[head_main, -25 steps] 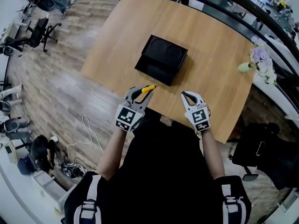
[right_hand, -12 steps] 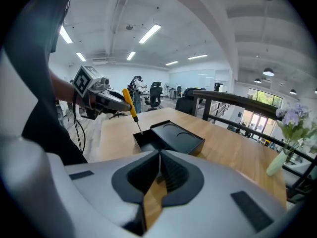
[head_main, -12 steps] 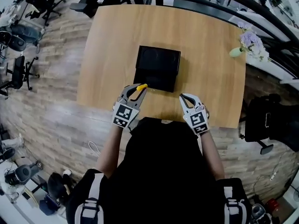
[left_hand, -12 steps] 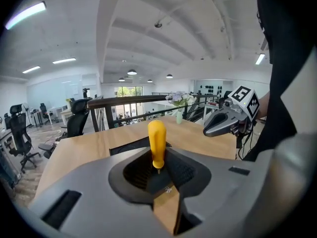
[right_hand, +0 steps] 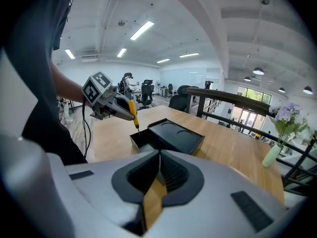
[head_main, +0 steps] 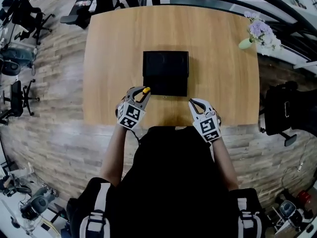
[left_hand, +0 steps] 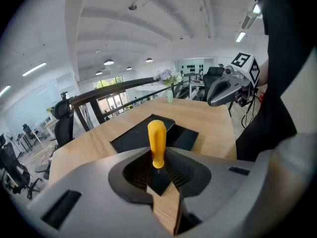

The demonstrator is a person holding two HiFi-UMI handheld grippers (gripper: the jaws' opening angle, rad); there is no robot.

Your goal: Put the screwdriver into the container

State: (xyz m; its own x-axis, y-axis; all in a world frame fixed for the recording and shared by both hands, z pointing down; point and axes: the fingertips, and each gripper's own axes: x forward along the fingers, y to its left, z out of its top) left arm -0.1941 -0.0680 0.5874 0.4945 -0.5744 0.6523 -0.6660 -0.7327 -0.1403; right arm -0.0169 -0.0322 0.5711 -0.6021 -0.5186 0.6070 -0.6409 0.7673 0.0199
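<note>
Our left claw (head_main: 138, 94) is closed on the screwdriver (head_main: 145, 90), and the yellow handle sticks out past the jaws. Our right claw (head_main: 197, 104) has its jaws together on nothing and hangs just short of the container's near right corner.

The screwdriver is in the air at the near left corner of the black container (head_main: 166, 72), which sits mid-tabletop (head_main: 223, 58). We judge the pick-up done. What is left is carrying the tool over the container's open part and letting go.

The head view gives the layout from above but shows the container only as a flat dark square. The right gripper view shows more. The container (right_hand: 173, 135) has an open, walled section at the end nearest the left claw (right_hand: 116, 107), beside a raised part with two round recesses. The screwdriver (right_hand: 132, 112) has its thin blade angled down at that opening, not yet inside as far as we can tell. The left gripper view shows the grip itself, with the handle (left_hand: 157, 143) upright between the pads and the container just beyond it.
</note>
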